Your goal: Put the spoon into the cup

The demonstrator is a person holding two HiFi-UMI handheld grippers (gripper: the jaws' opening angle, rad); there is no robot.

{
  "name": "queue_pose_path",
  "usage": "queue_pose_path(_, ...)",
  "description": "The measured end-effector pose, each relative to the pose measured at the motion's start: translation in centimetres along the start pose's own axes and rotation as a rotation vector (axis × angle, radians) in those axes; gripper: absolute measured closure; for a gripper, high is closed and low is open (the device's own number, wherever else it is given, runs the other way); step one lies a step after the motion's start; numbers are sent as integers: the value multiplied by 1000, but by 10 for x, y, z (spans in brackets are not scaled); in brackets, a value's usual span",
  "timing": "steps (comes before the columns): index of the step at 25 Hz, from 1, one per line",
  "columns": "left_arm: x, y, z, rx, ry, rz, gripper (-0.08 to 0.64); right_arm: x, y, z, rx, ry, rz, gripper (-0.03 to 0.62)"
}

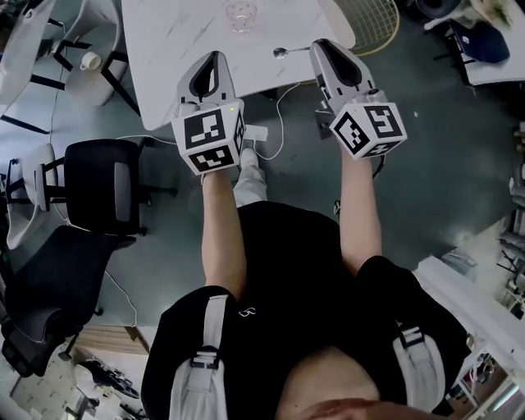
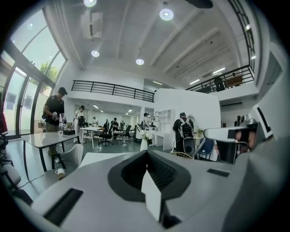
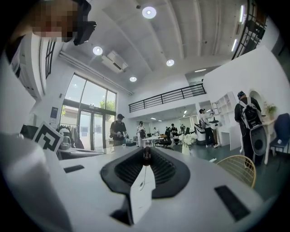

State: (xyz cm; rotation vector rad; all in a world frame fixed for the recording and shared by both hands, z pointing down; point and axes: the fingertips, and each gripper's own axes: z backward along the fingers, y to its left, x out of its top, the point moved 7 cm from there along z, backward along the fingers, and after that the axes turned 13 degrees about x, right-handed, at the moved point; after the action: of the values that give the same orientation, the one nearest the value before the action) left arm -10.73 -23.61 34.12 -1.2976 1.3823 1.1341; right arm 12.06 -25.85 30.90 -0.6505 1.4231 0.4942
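Marble table (image 1: 176,57) bears cup (image 1: 242,15); right gripper (image 1: 317,45) grips spoon (image 1: 282,52).

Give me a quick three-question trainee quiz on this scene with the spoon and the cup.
1. True or false: the spoon is already inside the cup.
2. Which gripper's tip is nearer the spoon? A: left gripper. B: right gripper.
3. Fill in: the spoon lies flat on the white ___.
Key: 1 false; 2 B; 3 table.
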Motion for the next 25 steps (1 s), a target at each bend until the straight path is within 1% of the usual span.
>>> queue_pose_path(3,0,10,-35,-10,19,21,546,-7,-15,-36,3,33,-6,540)
queue_pose_path(5,-2,19,-54,-13,36,59,546,-13,-22,-57,10,55,-5,540)
queue_pose_path(7,-2,29,-71,-9,42,91,546,-17,-28,-74,12,71,-10,540)
queue_pose_path(9,-2,35,-86,-6,48,103,546,-21,-34,-85,11,83,-13,540)
queue_pose_path(13,-13,34,-109,-17,87,123,547,-31,-52,-92,-14,113,-28,539)
queue_pose_path(18,-20,24,-127,-42,114,127,546,-36,-72,-92,-50,123,-49,539)
queue_pose_path(22,-32,22,-130,-19,153,128,546,-48,-82,-96,-35,150,-81,538)
queue_pose_path(25,-38,24,-129,14,179,119,546,-55,-95,-101,-31,151,-120,538)
